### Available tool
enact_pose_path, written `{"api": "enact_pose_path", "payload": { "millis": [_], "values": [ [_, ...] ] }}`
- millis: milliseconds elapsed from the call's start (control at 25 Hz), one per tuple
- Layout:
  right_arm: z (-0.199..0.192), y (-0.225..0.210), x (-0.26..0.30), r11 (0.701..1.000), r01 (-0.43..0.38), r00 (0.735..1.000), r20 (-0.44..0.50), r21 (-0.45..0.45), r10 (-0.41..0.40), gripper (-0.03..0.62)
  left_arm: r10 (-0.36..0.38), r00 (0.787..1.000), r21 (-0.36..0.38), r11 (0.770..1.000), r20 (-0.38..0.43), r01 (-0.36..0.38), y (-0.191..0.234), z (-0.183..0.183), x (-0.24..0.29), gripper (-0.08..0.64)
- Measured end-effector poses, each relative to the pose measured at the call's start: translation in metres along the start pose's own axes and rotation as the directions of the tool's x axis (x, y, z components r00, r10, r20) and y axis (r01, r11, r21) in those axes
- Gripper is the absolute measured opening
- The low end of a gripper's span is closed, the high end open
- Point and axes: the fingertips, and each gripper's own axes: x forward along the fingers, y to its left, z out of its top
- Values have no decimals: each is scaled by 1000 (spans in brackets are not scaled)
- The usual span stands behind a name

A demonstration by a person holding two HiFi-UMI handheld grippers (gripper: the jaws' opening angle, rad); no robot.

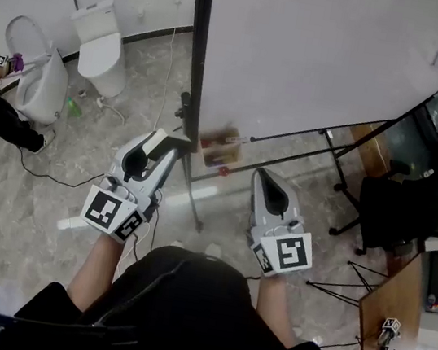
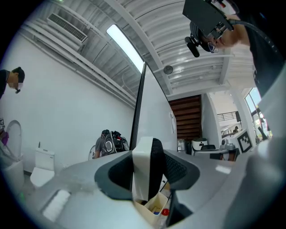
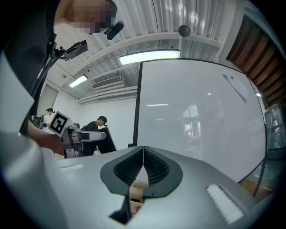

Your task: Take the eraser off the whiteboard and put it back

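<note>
The left tongs [image 2: 148,175] grip the eraser [image 2: 145,166], white back to the left and black felt to the right, standing upright near the left edge of the whiteboard [image 1: 320,54], while the right tongs [image 3: 143,155] are clenched together and empty, facing the board.

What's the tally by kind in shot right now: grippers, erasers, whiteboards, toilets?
Grippers: 2 (left gripper, right gripper)
Erasers: 1 (eraser, clamped in the left gripper)
Whiteboards: 1 (whiteboard)
Toilets: 2 (toilet by the wall, toilet with raised seat)
Total: 6
</note>
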Motion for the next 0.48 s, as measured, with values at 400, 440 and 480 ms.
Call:
{"api": "enact_pose_path", "payload": {
  "millis": [400,440,480],
  "values": [
    [-4,-2,0,1000,2,1000,-10,3,-2,11,-5,1000,15,1000,-31,5,-1,-10,3,195],
    [-5,-2,0,1000,2,1000,-11,3,-2,11,-8,999,19,1000,-35,9,-2,-11,4,195],
    [-5,-1,0,1000,1,1000,-11,4,-1,11,-12,999,23,1000,-37,13,-4,-12,5,195]
  ]
}}
